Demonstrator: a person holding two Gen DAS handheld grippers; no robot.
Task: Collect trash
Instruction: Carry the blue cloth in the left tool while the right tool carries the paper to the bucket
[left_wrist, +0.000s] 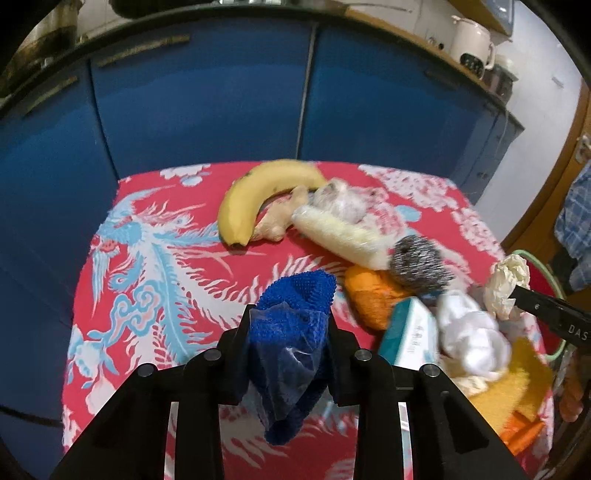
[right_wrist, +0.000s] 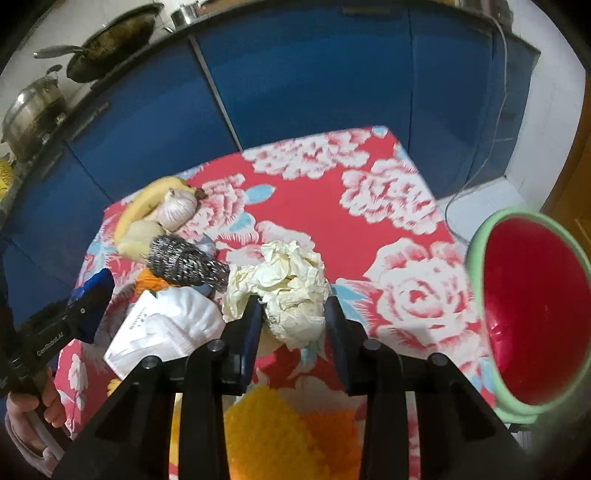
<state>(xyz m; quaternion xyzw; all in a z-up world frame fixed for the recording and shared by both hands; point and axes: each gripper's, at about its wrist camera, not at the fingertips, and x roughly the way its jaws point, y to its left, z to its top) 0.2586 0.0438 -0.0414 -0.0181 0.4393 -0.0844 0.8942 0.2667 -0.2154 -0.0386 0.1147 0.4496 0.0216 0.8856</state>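
Above red floral-clothed desk (right_wrist: 325, 177): left gripper (left_wrist: 290, 332), side marked "GenRobot.AI", fingers clamped on blue knitted cloth with clear plastic scrap (left_wrist: 291, 343); right gripper (right_wrist: 291, 314) fingers clamped on crumpled cream paper ball (right_wrist: 284, 284); teal-white box (left_wrist: 410, 334) lettering unreadable.

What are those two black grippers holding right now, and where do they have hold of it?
The left gripper pinches a blue cloth and a clear plastic scrap around their middle. The right gripper squeezes a crumpled cream paper ball at its lower sides.

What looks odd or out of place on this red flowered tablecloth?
Food and rubbish lie jumbled together: a yellow banana and a garlic bulb sit beside a steel wire scrubber and a crumpled cream paper ball, on the red flowered tablecloth.
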